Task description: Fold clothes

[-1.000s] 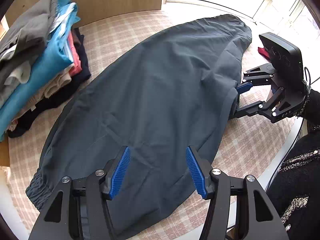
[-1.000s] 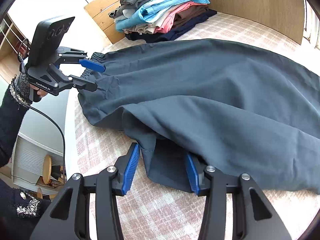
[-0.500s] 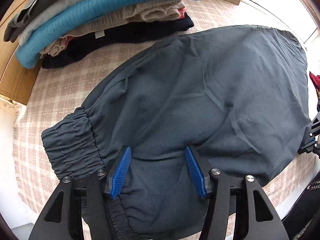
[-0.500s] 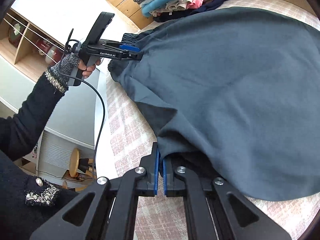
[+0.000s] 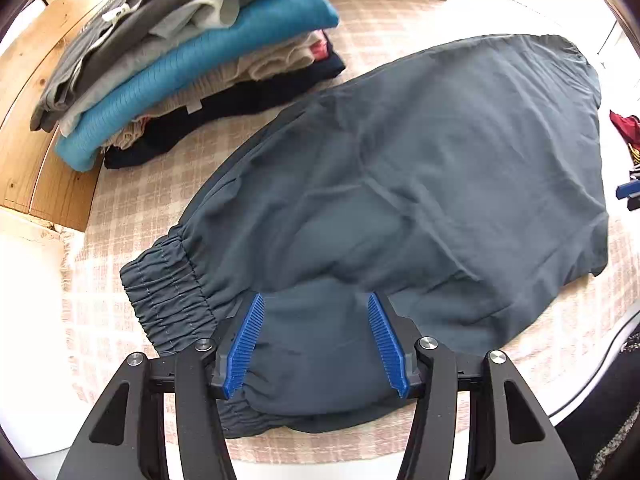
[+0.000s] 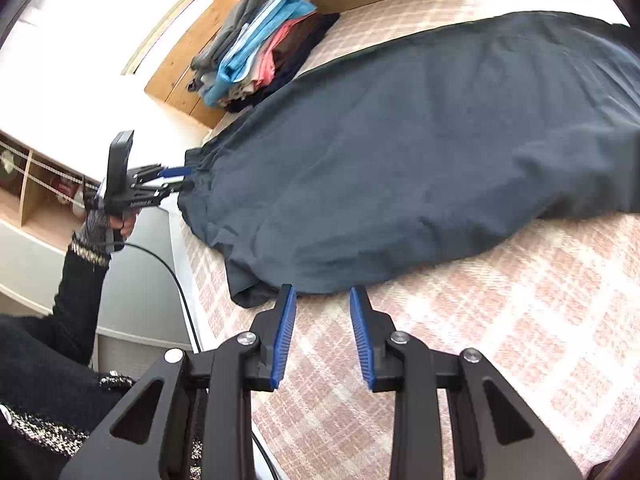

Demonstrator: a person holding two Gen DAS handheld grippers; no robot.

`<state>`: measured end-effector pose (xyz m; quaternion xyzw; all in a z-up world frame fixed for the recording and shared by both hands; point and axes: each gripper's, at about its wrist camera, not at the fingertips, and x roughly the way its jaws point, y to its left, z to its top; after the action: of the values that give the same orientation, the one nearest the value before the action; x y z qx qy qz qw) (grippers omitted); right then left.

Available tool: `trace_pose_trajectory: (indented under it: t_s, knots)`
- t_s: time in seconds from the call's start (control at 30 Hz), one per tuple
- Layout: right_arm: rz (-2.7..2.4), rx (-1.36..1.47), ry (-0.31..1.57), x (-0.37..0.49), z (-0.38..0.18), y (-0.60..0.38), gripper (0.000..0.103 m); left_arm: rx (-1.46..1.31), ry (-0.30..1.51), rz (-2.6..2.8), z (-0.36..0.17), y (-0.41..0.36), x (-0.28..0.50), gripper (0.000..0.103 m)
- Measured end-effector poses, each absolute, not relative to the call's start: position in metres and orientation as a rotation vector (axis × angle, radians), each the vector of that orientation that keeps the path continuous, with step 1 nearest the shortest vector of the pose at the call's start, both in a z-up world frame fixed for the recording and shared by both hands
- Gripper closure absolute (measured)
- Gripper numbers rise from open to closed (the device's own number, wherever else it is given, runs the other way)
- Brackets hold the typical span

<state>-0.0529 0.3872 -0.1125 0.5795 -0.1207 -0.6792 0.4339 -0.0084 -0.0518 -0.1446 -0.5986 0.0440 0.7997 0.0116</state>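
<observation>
Dark slate-blue trousers (image 5: 420, 168) lie spread on a pink checked cloth (image 5: 132, 184). My left gripper (image 5: 316, 340) is open and low over one leg end, its blue pads either side of the fabric beside the gathered elastic cuff (image 5: 168, 292). In the right wrist view the left gripper (image 6: 174, 179) sits at that cuff end of the trousers (image 6: 400, 152). My right gripper (image 6: 323, 332) is open over bare checked cloth (image 6: 500, 320), its tips just short of the trousers' near edge, with nothing between them.
A stack of folded clothes (image 5: 180, 60) stands at the back left against a wooden board (image 5: 24, 100); the stack (image 6: 256, 52) also shows in the right wrist view. A red item (image 5: 624, 128) lies at the far right. A cable (image 6: 176, 280) hangs off the table's edge.
My right gripper, shut on the trousers' edge half a second ago, has opened and drawn back off the fabric. My left gripper has swung to the cuff end and stayed open.
</observation>
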Motion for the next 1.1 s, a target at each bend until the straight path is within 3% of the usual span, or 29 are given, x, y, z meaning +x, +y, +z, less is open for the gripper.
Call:
trace_pose_trajectory:
  t_s: [0.2,0.27,0.3,0.43,0.6,0.83,1.0,1.1]
  knots:
    - [-1.786,1.439,-0.171,-0.081,-0.123,0.355,0.074,-1.585,0.143,2.282,-0.13,0.061,-0.026,0.048]
    - [-1.82,1.448,-0.123,-0.095,-0.125,0.35,0.079,-1.514,0.125,2.173,-0.13,0.107,-0.03,0.048]
    - [-1.837,1.459,-0.108,-0.103,-0.126,0.35,0.088,-1.488,0.131,2.122,-0.133,0.131,-0.031,0.048]
    - [-1.821,1.493,-0.159,-0.114,-0.112,0.375,0.086,-1.531,0.198,1.958,-0.165,0.188,-0.033,0.048]
    - [-2.104,1.474,-0.287,-0.12,-0.09,0.483,0.073,-1.596,0.325,1.912,-0.176,0.191,-0.019,0.045]
    - [-2.675,1.493,-0.56,-0.181,-0.074,0.666,0.073,-1.652,0.32,1.949,-0.154,0.181,-0.026,0.045]
    - [-2.693,1.49,-0.582,-0.233,-0.066,0.702,0.073,-1.59,0.334,1.984,-0.122,0.191,-0.066,0.045]
    - [-2.587,1.529,-0.504,-0.256,-0.077,0.684,0.075,-1.554,0.328,2.0,-0.117,0.201,-0.104,0.045]
